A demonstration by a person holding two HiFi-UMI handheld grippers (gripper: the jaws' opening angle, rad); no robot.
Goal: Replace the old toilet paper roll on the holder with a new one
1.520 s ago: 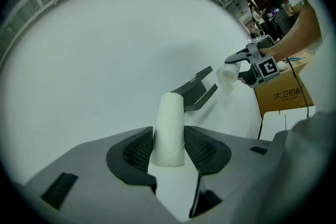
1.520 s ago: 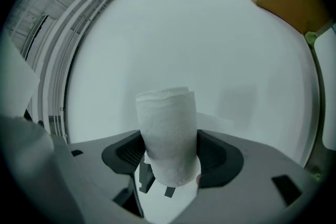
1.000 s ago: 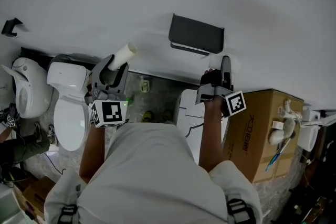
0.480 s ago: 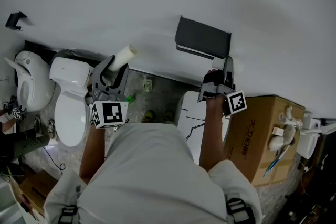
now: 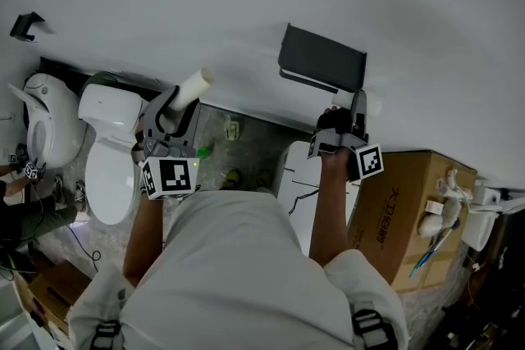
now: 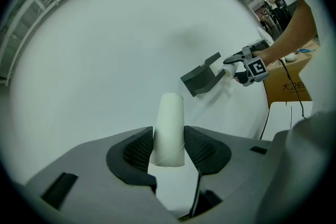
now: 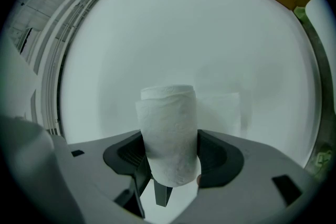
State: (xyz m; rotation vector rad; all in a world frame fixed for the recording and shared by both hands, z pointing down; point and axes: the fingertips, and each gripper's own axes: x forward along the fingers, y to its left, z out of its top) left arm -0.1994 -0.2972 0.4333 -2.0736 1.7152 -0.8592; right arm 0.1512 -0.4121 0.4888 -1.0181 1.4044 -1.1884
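My left gripper (image 5: 182, 104) is shut on a bare cardboard tube (image 5: 195, 84), which sticks out toward the white wall; the tube (image 6: 169, 128) stands upright between the left gripper's pads (image 6: 169, 147). A dark grey holder (image 5: 321, 60) is mounted on the wall, also seen as the holder (image 6: 202, 77) from the side. My right gripper (image 5: 356, 106) is just below the holder's right end. A white toilet paper roll (image 7: 169, 128) sits between the right gripper's pads (image 7: 169, 157), and the jaws are closing on it.
A white toilet (image 5: 111, 160) stands on the floor at the left, with a second white fixture (image 5: 41, 123) beyond it. A white bin (image 5: 297, 176) and a cardboard box (image 5: 410, 201) stand below the holder at the right.
The right gripper with the roll has edged slightly down and in under the holder's right end. The left gripper and its tube have kept still.
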